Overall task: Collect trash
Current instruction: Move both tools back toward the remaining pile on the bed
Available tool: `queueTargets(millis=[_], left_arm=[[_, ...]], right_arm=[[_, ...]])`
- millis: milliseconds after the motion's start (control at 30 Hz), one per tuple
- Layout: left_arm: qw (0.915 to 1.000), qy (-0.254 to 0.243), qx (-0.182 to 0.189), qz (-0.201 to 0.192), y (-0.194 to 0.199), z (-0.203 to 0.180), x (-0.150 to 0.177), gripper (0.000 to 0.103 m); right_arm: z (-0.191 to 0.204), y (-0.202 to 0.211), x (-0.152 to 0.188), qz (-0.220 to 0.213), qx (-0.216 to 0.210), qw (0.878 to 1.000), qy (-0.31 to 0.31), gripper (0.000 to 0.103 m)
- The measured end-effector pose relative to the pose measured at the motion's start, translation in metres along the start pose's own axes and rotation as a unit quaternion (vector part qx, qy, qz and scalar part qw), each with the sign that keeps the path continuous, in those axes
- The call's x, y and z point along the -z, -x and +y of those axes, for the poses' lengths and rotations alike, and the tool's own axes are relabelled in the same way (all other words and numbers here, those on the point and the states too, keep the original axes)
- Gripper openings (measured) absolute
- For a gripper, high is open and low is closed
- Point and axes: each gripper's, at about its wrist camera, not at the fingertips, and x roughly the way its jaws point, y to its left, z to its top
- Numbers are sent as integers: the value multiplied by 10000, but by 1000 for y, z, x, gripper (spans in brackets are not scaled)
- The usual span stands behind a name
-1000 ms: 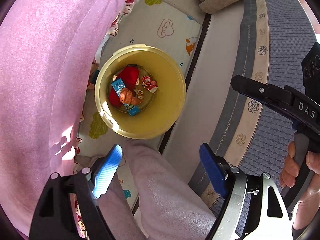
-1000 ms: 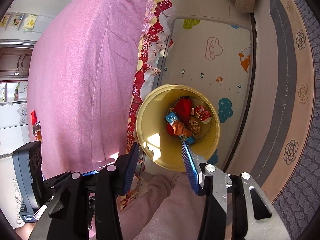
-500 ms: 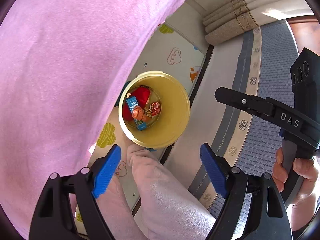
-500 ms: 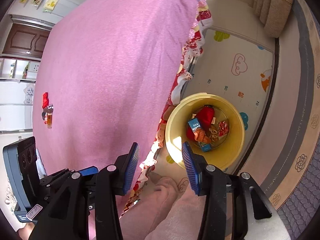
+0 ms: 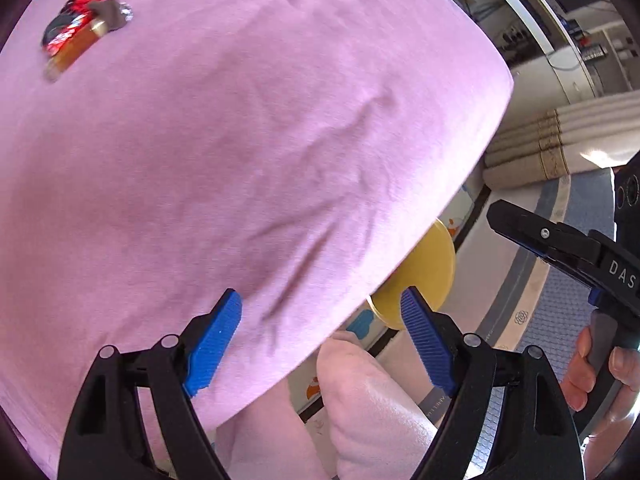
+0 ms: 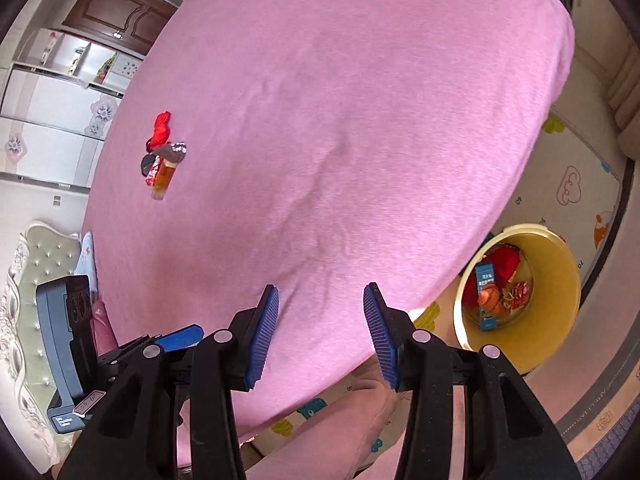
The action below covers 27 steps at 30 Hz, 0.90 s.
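Near the far left edge of the pink bed (image 6: pixel 340 140), well apart from both tongs, lies the trash (image 6: pixel 162 154): a red wrapper, a dark crumpled wrapper and a small amber bottle, touching one another in one clump. In the left wrist view the same clump (image 5: pixel 80 28) sits toward the upper left corner of the picture. The left tongs (image 5: pixel 320 340) hang over the near edge of the bed, blue pads wide apart, nothing between them. The right tongs (image 6: pixel 320 328) hang over the same edge, pads partly apart and likewise empty. On the floor just beside the right edge of the bed stands a yellow bucket (image 6: pixel 560 320), holding a blue carton, red wrappers and an orange item. A play mat (image 6: pixel 576 188) lies under the bucket. A hand (image 5: pixel 592 372) grips the right tongs' handle.
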Motion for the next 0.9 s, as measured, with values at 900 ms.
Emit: queueTargets(millis=[900], left_arm=[[9698, 1999, -668, -1224, 93, 192, -107, 87]], right_arm=[[208, -120, -128, 601, -172, 9717, 2279, 57]])
